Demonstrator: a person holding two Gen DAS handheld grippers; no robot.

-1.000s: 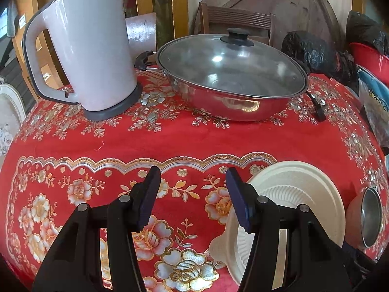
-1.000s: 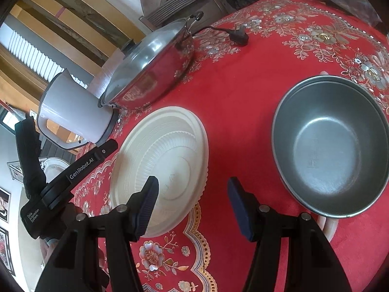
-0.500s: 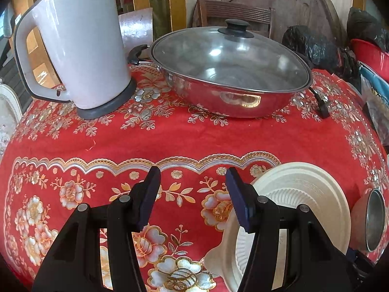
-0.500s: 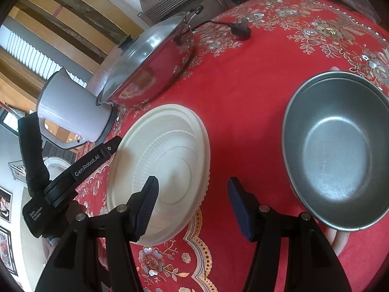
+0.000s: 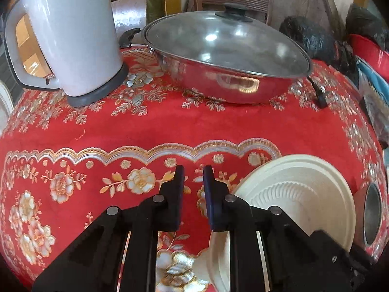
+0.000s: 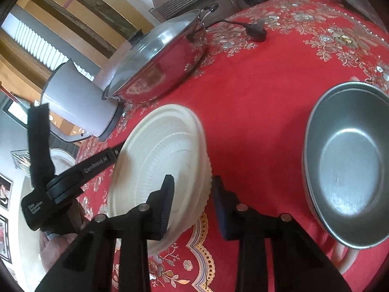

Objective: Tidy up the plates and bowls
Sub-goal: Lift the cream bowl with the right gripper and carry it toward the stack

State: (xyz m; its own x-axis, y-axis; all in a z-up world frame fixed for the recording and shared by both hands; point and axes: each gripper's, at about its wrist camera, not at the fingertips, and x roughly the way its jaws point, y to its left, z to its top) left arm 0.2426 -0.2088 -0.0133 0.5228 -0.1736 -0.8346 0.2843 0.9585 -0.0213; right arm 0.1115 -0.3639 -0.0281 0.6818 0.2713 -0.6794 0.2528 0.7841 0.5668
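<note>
The left gripper [image 5: 193, 170] has just drawn its jaws nearly together, leaving only a narrow slit with nothing in it; it hovers over the red flowered tablecloth [image 5: 218, 131] near the tabletop's near edge, just left of the cream plate [image 5: 304, 194].

The right gripper [image 6: 192, 182] has just been closing too. Its jaws straddle the plate's [image 6: 165, 155] right-hand rim, one finger over the plate's inside, the other outside over the cloth [image 6: 255, 102]. Whether the pads already press on the rim I cannot tell; a gap shows beside the outer finger.

The plate looks like a short stack of ribbed cream plates, lying near the tabletop's near edge. To its right, apart from it, a metal bowl [image 6: 350, 170] sits mouth up, nested in a pale bowl whose rim peeks out beneath it.

Farther back, a lidded steel pan [image 5: 226, 56] stands toward the far edge, with a white kettle [image 5: 75, 34] at its left and a black plug [image 6: 255, 32] lying at its right.
</note>
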